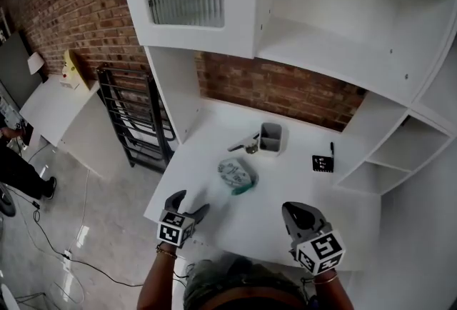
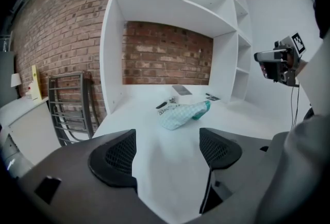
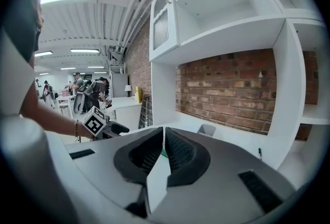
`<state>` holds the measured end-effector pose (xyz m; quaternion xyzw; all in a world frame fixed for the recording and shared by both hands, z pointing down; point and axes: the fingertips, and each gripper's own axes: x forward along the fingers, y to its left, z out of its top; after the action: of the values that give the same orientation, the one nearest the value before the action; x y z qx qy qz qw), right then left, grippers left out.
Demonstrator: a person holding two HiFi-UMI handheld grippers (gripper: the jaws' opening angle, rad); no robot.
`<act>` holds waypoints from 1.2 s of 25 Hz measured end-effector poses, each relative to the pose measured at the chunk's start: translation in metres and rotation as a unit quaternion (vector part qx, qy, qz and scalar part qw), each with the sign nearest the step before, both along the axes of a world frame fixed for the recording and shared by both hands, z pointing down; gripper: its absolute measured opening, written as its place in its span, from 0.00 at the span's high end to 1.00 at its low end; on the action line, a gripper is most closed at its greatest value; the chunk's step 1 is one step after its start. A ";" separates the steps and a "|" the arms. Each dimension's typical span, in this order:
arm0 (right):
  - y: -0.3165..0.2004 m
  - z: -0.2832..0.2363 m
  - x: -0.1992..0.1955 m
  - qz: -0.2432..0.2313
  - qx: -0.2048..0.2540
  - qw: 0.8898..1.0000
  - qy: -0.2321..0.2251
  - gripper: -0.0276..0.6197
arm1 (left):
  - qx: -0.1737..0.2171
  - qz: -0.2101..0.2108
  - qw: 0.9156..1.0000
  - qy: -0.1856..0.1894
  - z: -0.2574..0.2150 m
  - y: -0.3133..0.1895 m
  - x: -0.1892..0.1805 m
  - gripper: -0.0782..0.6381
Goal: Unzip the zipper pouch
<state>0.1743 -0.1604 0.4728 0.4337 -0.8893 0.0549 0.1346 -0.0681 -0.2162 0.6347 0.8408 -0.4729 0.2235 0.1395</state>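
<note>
The left gripper (image 2: 167, 150) hangs over the near edge of the white desk (image 1: 307, 194) with its jaws standing well apart and nothing between them but bare desktop; in the head view it sits low at the left (image 1: 191, 203), its marker cube towards the person. The right gripper (image 3: 164, 148) has its jaws brought together, pad against pad, holding nothing, and shows at the lower right of the head view (image 1: 296, 214), raised off the desk. Each gripper also appears in the other's view, well apart from it. Ahead of both, near the middle of the desk, lies the zipper pouch (image 1: 237, 176), pale with a fine check and a teal end (the teal end points away from the left gripper (image 2: 180, 113)); neither gripper touches it. Just behind the pouch stands a small grey container (image 1: 270, 138), with a dark-and-light tool (image 1: 244, 144) lying just beside it on its left, which may be a pair of scissors or clips, though it is too small to tell. Further right on the desk lie a black square marker card (image 1: 323, 163) and a dark pen (image 1: 332, 148). A brick wall (image 1: 285, 91) backs the desk, white shelves (image 1: 371, 158) rise at its right, and a black metal rack (image 1: 136, 116) stands on the floor to its left.
</note>
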 end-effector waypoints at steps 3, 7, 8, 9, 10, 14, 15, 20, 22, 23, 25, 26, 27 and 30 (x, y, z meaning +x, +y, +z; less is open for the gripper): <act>-0.002 0.001 -0.010 -0.011 0.006 1.000 -0.001 0.94 | 0.029 -0.008 0.999 0.017 -0.027 0.010 -0.010 0.37; -0.007 0.000 -0.023 -0.026 0.003 1.000 -0.001 0.94 | 0.065 0.002 0.997 0.029 -0.070 0.023 -0.016 0.37; -0.009 0.000 -0.026 -0.031 0.002 1.000 -0.001 0.94 | 0.074 0.005 0.997 0.031 -0.080 0.026 -0.016 0.37; -0.010 0.000 -0.029 -0.035 0.001 0.999 -0.001 0.94 | 0.083 0.006 0.996 0.035 -0.091 0.029 -0.016 0.37; -0.011 -0.001 -0.032 -0.039 0.001 0.999 0.000 0.94 | 0.091 0.008 0.995 0.039 -0.101 0.032 -0.016 0.37; -0.017 -0.003 -0.043 -0.052 0.003 0.999 0.000 0.94 | 0.136 0.023 0.988 0.070 -0.149 0.047 -0.004 0.37; -0.019 -0.004 -0.045 -0.055 0.004 0.998 -0.001 0.94 | 0.148 0.028 0.985 0.079 -0.160 0.051 0.000 0.37; -0.027 -0.007 -0.051 -0.062 0.008 0.998 -0.007 0.94 | 0.190 0.056 0.975 0.102 -0.203 0.068 0.016 0.43; -0.030 -0.008 -0.052 -0.062 0.009 0.998 -0.011 0.94 | 0.202 0.054 0.973 0.099 -0.214 0.074 0.018 0.49; -0.031 -0.009 -0.052 -0.062 0.010 0.998 -0.012 0.94 | 0.208 0.050 0.972 0.100 -0.218 0.076 0.018 0.53; -0.032 -0.009 -0.052 -0.063 0.012 0.998 -0.014 0.94 | 0.213 0.042 0.969 0.116 -0.224 0.080 0.016 0.89; -0.033 -0.009 -0.052 -0.063 0.012 0.998 -0.014 0.94 | 0.210 0.043 0.969 0.126 -0.225 0.082 0.016 0.89; -0.033 -0.008 -0.052 -0.064 0.011 0.998 -0.013 0.94 | 0.208 0.045 0.969 0.126 -0.224 0.083 0.017 0.89; -0.034 -0.005 -0.052 -0.066 0.008 0.998 -0.013 0.94 | 0.208 0.045 0.972 0.101 -0.219 0.082 0.020 0.89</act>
<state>0.1220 -0.1942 0.4679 0.3746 -0.9179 0.0445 0.1234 -0.0478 -0.1343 0.4156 0.8902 -0.4539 0.0399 -0.0014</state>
